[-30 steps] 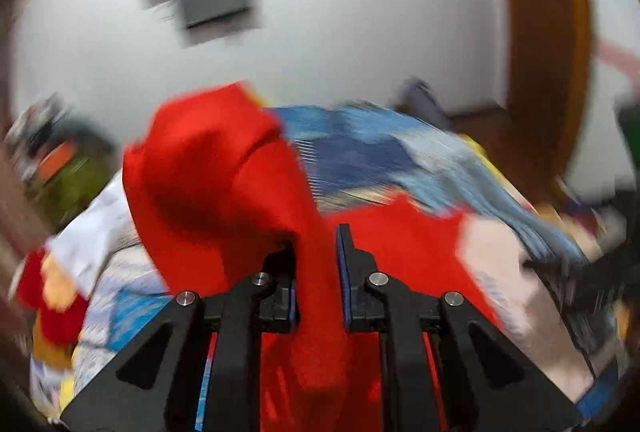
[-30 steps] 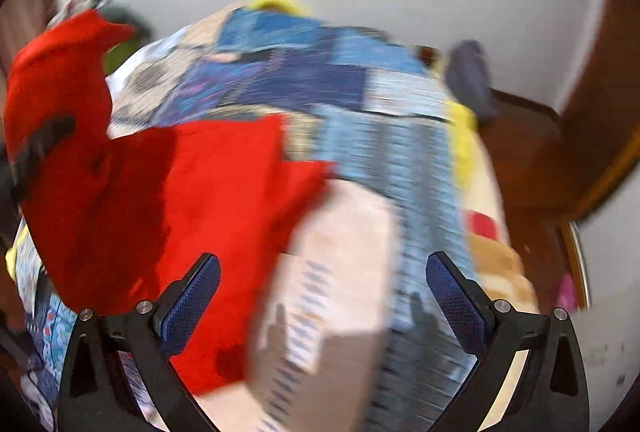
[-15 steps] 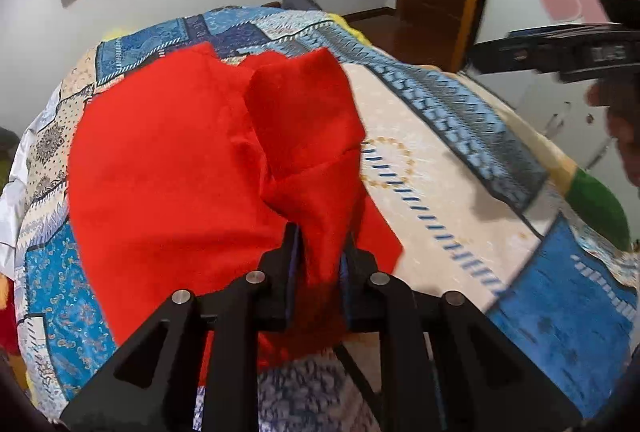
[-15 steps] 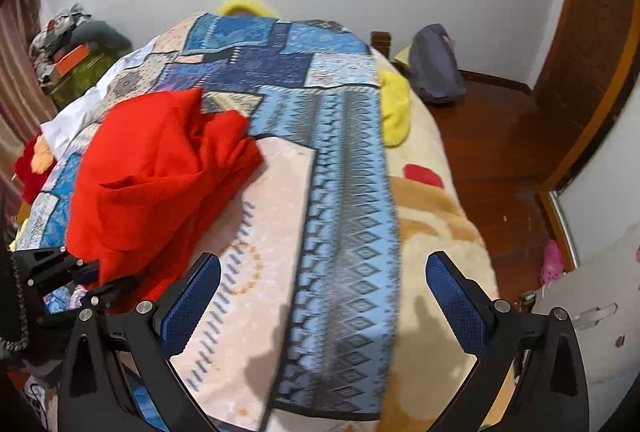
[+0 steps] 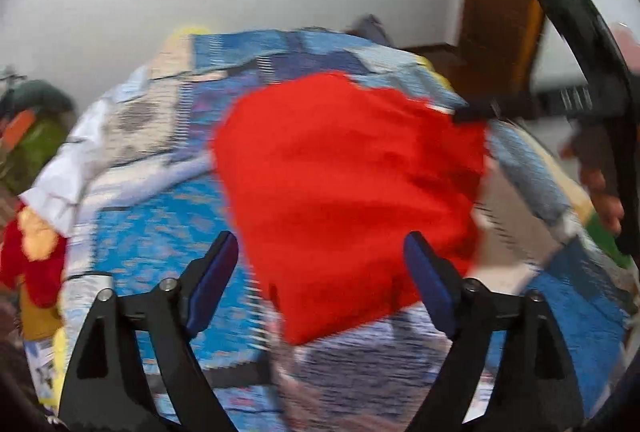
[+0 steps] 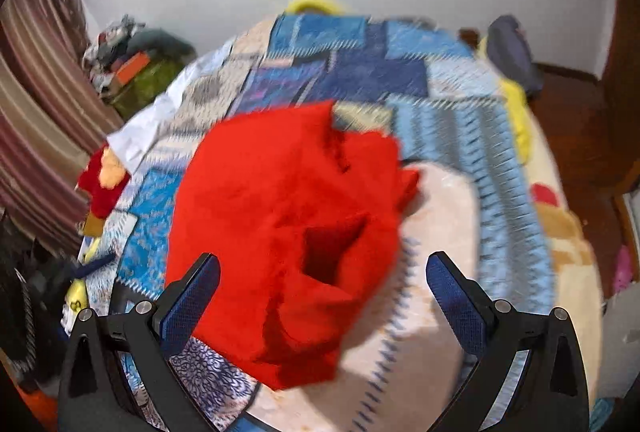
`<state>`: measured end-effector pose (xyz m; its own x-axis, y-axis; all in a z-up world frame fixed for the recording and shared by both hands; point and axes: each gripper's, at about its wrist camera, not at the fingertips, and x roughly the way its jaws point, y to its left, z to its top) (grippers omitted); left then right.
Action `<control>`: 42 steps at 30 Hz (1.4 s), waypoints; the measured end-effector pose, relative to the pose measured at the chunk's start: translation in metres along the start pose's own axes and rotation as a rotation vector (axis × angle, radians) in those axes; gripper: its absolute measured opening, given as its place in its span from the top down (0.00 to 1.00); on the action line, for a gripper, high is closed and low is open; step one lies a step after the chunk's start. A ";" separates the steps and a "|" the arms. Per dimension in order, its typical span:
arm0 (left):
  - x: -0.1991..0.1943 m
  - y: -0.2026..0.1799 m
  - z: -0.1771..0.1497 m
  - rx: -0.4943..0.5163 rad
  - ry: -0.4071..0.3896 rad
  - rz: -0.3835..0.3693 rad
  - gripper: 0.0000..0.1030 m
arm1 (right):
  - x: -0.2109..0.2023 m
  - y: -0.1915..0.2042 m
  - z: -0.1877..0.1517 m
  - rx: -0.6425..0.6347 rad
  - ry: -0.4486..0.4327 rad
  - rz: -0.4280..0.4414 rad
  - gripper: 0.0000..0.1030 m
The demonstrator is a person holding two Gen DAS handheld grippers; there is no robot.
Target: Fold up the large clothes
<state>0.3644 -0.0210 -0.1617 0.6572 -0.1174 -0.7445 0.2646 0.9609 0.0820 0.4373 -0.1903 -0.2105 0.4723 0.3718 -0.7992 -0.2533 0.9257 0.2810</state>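
Observation:
A large red garment [image 5: 344, 183] lies in a crumpled heap on the patchwork bedspread [image 5: 160, 232]. My left gripper [image 5: 320, 238] hovers just short of its near edge. Its jaws are opening wide, and the cloth shows between the blue pads [image 5: 216, 272] without touching them. In the right wrist view the same red garment [image 6: 280, 216] fills the middle, folds bunched toward its right side. My right gripper [image 6: 324, 260] is open above its near part, with nothing gripped. The frames are blurred by motion.
A person's hand [image 5: 600, 187] holds the other gripper's black body at the right. A red and yellow plush toy [image 6: 102, 179] and a clutter pile [image 6: 136, 67] lie left of the bed by a striped curtain [image 6: 36, 119]. A dark bag [image 6: 512, 51] and a wooden door stand at the far right.
My left gripper has let go of the red garment and spread its jaws wide. The garment now lies slumped on the bed. Both views have swung over it.

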 end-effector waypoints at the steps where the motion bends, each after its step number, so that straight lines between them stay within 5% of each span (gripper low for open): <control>1: 0.006 0.007 0.001 -0.014 0.007 0.023 0.17 | 0.018 0.003 -0.004 0.007 0.044 -0.004 0.01; 4: 0.035 0.023 -0.004 -0.049 0.078 0.043 0.17 | 0.059 -0.002 -0.020 0.033 0.169 -0.016 0.01; 6: 0.066 0.022 -0.019 -0.032 0.196 0.030 0.17 | 0.077 -0.012 -0.035 0.052 0.234 -0.034 0.01; 9: 0.095 0.003 -0.049 0.073 0.297 0.030 0.16 | 0.070 -0.022 -0.050 0.054 0.213 -0.018 0.01; 13: 0.076 -0.009 -0.073 0.141 0.209 0.064 0.15 | 0.053 -0.036 -0.059 0.086 0.241 -0.003 0.01; 20: 0.040 0.025 -0.067 0.026 0.167 0.059 0.15 | 0.017 -0.049 -0.052 0.147 0.183 0.056 0.01; 28: 0.042 0.070 -0.010 -0.224 0.085 -0.173 0.15 | 0.026 -0.031 -0.010 0.171 0.105 0.136 0.01; 36: 0.129 0.078 0.015 -0.376 0.208 -0.339 0.15 | 0.102 -0.034 0.009 0.190 0.214 0.158 0.01; 42: 0.165 0.075 0.020 -0.428 0.231 -0.422 0.08 | 0.120 -0.023 0.023 0.129 0.182 0.181 0.07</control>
<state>0.5066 0.0265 -0.2655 0.3768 -0.4961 -0.7822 0.1311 0.8645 -0.4852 0.5193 -0.1657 -0.3009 0.2672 0.5239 -0.8088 -0.2046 0.8510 0.4837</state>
